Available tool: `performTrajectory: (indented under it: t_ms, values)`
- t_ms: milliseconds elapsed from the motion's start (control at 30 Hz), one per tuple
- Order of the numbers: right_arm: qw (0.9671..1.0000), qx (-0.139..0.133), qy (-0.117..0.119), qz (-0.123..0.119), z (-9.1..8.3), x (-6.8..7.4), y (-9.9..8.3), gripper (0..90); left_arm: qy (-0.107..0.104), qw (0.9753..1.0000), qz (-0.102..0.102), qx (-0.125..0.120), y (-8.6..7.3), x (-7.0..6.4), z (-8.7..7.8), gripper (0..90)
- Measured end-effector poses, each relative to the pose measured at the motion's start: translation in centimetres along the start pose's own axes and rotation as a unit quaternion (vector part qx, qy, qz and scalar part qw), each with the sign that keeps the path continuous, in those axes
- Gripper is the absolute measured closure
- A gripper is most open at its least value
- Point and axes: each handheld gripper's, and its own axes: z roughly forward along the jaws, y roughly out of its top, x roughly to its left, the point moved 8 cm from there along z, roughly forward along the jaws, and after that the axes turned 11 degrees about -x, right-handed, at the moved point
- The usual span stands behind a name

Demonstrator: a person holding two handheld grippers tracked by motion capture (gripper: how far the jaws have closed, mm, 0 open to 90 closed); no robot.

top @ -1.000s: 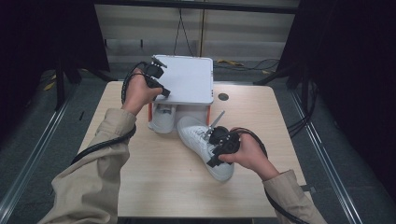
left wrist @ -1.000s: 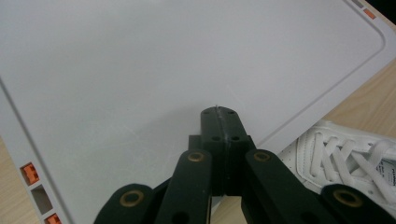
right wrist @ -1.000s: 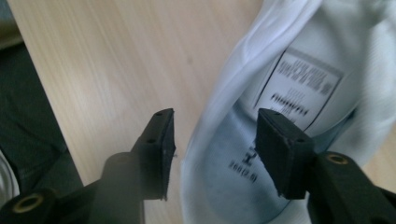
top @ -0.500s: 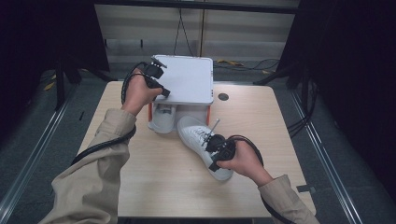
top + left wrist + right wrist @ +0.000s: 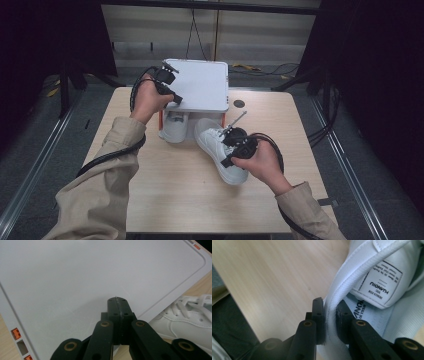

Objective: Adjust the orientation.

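White sneaker (image 5: 220,150) in right gripper (image 5: 235,145); box lid (image 5: 200,85) aloft

1. The left gripper (image 5: 117,305) rises from the bottom edge, its two black fingers (image 5: 113,307) pressed flat together with no gap.
2. Behind them a pale grey lid (image 5: 87,277) spreads across most of the frame, with a thin groove along its rounded edge.
3. Small orange tabs (image 5: 16,333) sit at its lower left edge.
4. At right, a white laced shoe (image 5: 185,320) lies on the wooden counter (image 5: 200,285).
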Motion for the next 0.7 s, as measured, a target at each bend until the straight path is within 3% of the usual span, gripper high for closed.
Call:
performTrajectory:
  t_ms: [267,367,467,633,700]
  values:
    - [0.9996,-0.003,-0.028,0.001,3.3,0.3,3.0,78.8,-0.008,0.9999,0.001,-0.009,-0.1,0.2,-0.1,90.0]
    - [0.9992,0.012,-0.037,0.0,5.4,-0.1,4.0,77.5,-0.005,0.9999,0.008,-0.007,-0.1,0.1,-0.1,90.0]
    - [0.9996,0.017,-0.021,0.009,6.3,-0.1,4.2,74.6,-0.005,0.9999,0.009,-0.008,-0.1,0.0,-0.1,90.0]
    - [0.9995,0.029,-0.013,-0.001,7.6,0.5,4.0,69.5,-0.009,0.9998,0.007,-0.015,-0.3,0.1,-0.2,90.0]
    - [0.9986,0.041,-0.008,-0.031,7.9,0.6,3.8,63.1,-0.011,0.9998,0.004,-0.019,-0.3,0.1,-0.1,90.0]
